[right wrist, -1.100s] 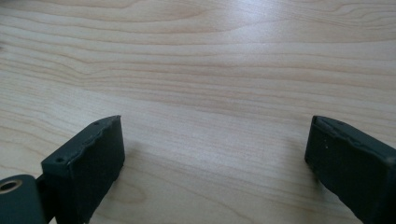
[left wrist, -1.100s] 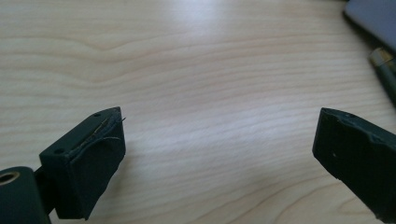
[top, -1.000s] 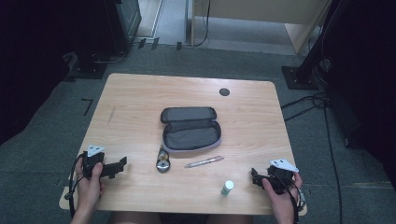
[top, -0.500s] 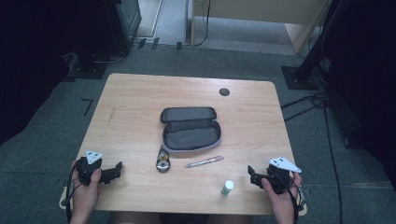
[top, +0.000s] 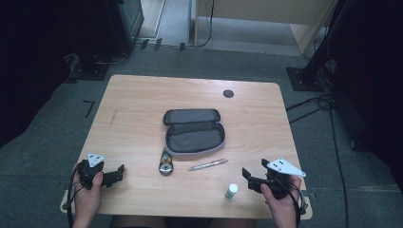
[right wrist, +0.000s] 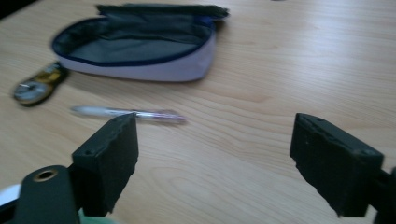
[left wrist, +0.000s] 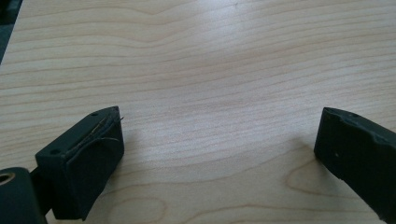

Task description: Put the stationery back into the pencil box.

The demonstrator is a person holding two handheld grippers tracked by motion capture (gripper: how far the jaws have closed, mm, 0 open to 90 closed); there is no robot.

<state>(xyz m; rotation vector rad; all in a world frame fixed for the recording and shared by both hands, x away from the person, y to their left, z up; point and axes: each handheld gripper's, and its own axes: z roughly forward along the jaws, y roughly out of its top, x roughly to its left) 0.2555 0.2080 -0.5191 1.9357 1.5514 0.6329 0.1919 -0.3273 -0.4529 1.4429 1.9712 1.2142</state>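
Both jaws of right gripper (right wrist: 215, 154) wide apart, pen (right wrist: 126, 112) just beyond

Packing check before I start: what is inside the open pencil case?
The pencil case lies unzipped, showing bare grey lining with nothing in it. Its near wall hides a strip of the floor in the right gripper view.

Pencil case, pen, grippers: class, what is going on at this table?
A person holds a two-jaw gripper in each hand near the table's front edge. The left gripper and right gripper are both open and empty. The open pencil case lies mid-table, with a pen, a small round object and a small bottle in front, untouched.
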